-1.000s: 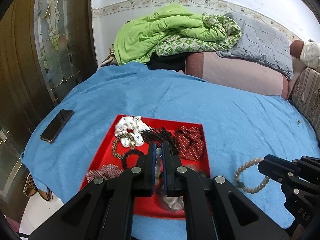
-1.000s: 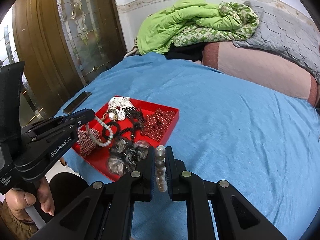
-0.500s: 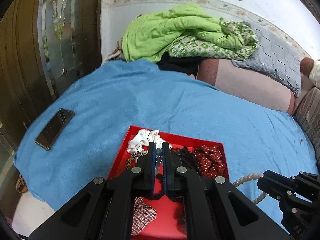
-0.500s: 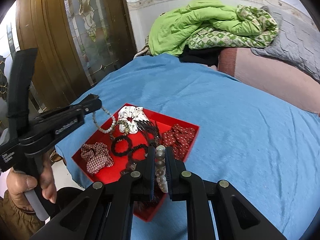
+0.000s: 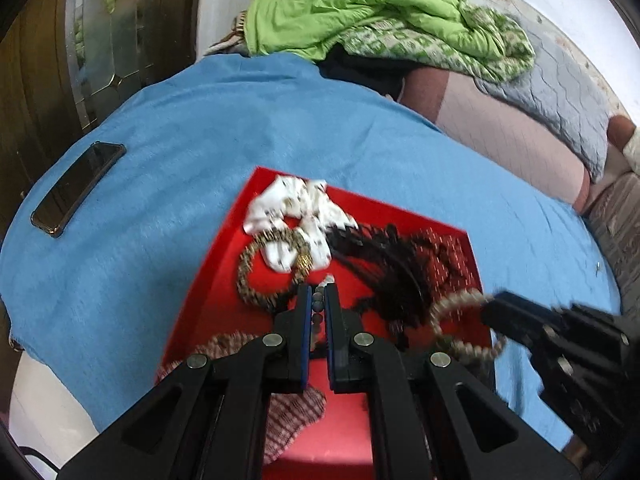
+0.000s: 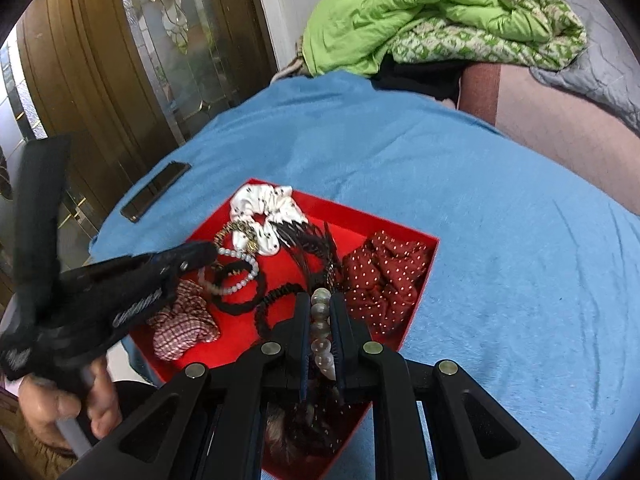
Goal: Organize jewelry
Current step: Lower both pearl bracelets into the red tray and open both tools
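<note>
Red tray [image 5: 208, 304] [image 6: 416, 304] sits on blue bedspread [image 5: 160, 168] [image 6: 500, 220], lower centre of both wrist views. Left hand-held gripper [image 5: 316, 312] bottom centre of left view, jaws clamped narrow on a strand of small beads [image 5: 318, 308]; in right view same left hand-held gripper [image 6: 208, 252] enters from left edge with a white bead bracelet [image 6: 236, 272] hanging from its tip over the tray's left part, hand [image 6: 60, 408] on its handle at lower left. Right hand-held gripper [image 6: 320, 320] bottom centre of right view, jaws pinched on a string of larger pearly beads [image 6: 322, 332] above tray's near edge; in left view right hand-held gripper [image 5: 496, 308] comes in from right edge, blurred, with a beige bead loop [image 5: 456, 316] dangling at tray's right side. Inside tray: white patterned scrunchie [image 5: 300, 216] [image 6: 264, 216] at far corner, gold-toned chain bracelet [image 5: 260, 276] just under it, black cords [image 5: 384, 264] [image 6: 240, 292] in middle, dark red dotted scrunchie [image 6: 384, 280] on right, checked scrunchie [image 6: 184, 328] [image 5: 288, 412] near front left. Dark phone [image 5: 76, 188] [image 6: 154, 192] on bedspread, left of tray, apart from it. Green quilt [image 5: 360, 12] [image 6: 420, 16] bunched at top, grey pillow [image 5: 560, 92] upper right of left view.
</note>
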A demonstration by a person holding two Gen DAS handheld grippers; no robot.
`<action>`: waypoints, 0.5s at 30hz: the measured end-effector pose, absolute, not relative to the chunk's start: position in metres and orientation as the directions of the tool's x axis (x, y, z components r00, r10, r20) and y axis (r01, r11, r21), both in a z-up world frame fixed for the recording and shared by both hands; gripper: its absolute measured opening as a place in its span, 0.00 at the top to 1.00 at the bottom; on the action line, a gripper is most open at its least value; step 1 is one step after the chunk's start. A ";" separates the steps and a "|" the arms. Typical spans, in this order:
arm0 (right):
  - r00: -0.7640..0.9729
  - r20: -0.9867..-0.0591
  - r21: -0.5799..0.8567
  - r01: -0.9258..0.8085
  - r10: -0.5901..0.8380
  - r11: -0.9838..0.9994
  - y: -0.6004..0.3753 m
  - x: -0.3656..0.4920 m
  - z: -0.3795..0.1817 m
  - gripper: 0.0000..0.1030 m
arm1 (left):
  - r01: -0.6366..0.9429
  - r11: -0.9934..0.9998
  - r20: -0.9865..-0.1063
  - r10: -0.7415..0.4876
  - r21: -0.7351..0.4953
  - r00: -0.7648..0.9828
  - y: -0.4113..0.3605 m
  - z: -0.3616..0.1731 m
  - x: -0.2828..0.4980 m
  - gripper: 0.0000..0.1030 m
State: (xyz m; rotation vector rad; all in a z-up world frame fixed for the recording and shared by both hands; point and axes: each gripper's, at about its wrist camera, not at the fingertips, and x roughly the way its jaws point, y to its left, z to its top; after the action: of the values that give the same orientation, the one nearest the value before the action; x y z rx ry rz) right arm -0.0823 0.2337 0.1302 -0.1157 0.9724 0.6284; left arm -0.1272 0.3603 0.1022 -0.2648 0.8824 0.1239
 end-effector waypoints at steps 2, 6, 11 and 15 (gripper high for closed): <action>0.398 -0.806 0.179 -0.541 0.438 0.822 0.235 -0.077 0.124 0.89 | -0.195 0.966 -0.778 -0.010 -0.169 0.628 0.353 0.100 -0.132 0.95; 0.394 -0.818 0.169 -0.533 0.420 0.829 0.237 -0.069 0.114 0.89 | -0.158 0.978 -0.785 -0.010 -0.137 0.619 0.339 0.094 -0.134 0.95; 0.386 -0.832 0.159 -0.523 0.399 0.837 0.238 -0.063 0.103 0.89 | -0.171 0.977 -0.813 -0.003 -0.126 0.582 0.339 0.078 -0.130 0.95; 0.377 -0.841 0.155 -0.521 0.388 0.840 0.239 -0.061 0.095 0.89 | -0.189 0.973 -0.824 -0.001 -0.131 0.567 0.344 0.071 -0.128 0.95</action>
State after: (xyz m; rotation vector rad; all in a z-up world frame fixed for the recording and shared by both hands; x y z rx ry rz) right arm -0.0614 0.2394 0.0953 -0.1443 1.0323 0.5838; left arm -0.1276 0.3438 0.0707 -0.2146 0.9635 0.1117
